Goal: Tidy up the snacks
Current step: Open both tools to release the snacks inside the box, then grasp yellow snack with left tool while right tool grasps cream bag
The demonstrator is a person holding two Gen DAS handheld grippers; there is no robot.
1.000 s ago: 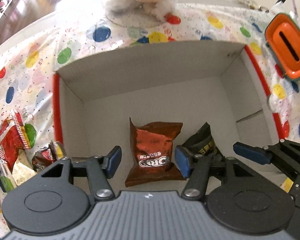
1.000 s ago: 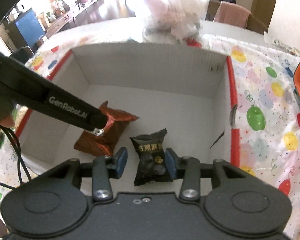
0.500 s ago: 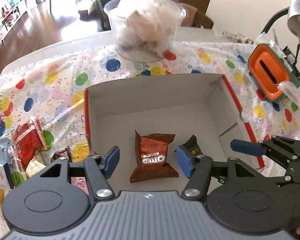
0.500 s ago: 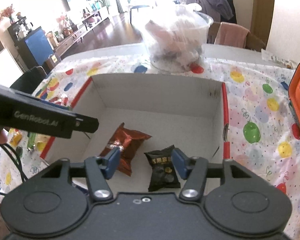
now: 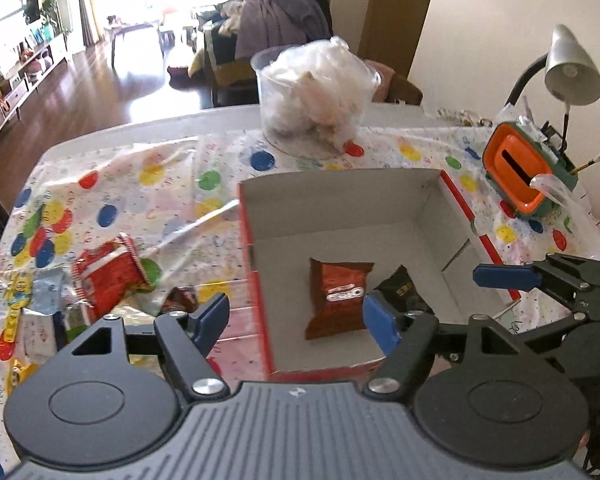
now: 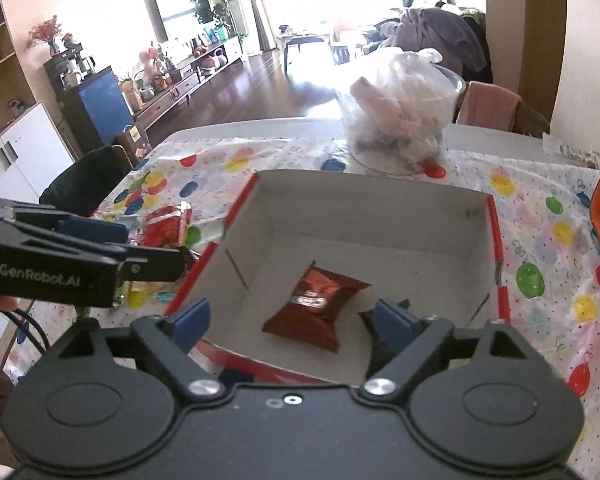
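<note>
Both grippers now sit higher and farther back from the cardboard box (image 5: 440, 216) than a second ago, so far more of the spotted tablecloth (image 5: 172, 200) and the room behind shows in each view. The left gripper (image 5: 296, 316) has its blue pads spread with nothing between them, and its jaws are opening; earlier they framed the brown Oreo packet (image 5: 338, 294) closely, and that packet now lies flat on the box floor, free of both pads. The right gripper (image 6: 290, 320) is also empty-handed and opening, its pads much wider apart than when they stood on either side of the black snack packet (image 5: 400, 290). That black packet lies on the box floor just beside the brown one, to its right, partly hidden behind a pad in both views. Outside the box, to its left, a red packet (image 5: 108, 276) and several other loose snacks (image 5: 32, 308) lie on the cloth. A clear tub of plastic wrap (image 5: 316, 92) stands beyond the box, and an orange holder (image 5: 516, 164) stands to its right.
</note>
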